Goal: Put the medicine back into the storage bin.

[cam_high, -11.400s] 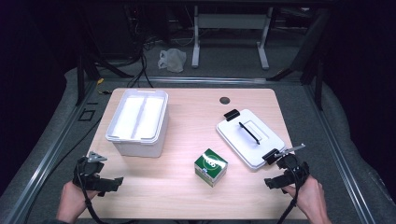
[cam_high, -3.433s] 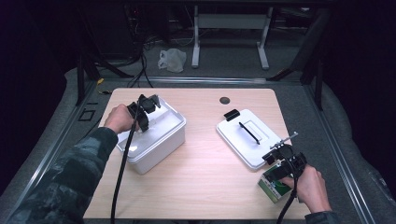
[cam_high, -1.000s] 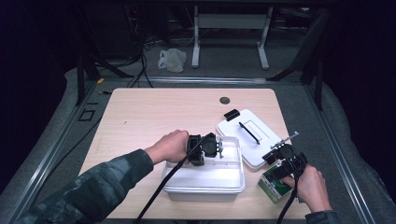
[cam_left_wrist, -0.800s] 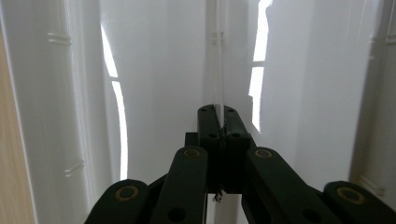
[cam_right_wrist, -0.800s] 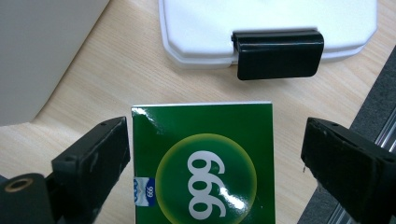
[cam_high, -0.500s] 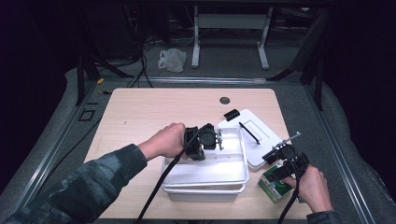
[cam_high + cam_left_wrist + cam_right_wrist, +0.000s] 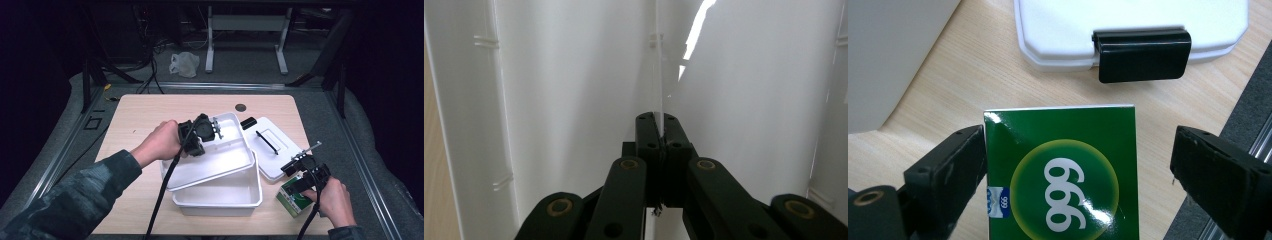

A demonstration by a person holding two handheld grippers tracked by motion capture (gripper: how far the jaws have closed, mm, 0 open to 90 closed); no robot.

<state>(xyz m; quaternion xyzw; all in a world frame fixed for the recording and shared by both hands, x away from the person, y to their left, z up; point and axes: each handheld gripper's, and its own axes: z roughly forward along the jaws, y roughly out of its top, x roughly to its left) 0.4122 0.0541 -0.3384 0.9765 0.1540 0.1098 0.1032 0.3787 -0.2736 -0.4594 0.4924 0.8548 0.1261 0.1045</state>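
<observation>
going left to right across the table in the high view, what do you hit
left gripper clamped on the inner tray → white bin under the tray → white lid with black handle → green box at the right gripper

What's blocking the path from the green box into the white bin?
The inner tray, clamped at its rim by the left gripper, hangs tilted over the bin, covering most of its opening. The green box sits right of the bin between the right gripper's open jaws.
</observation>
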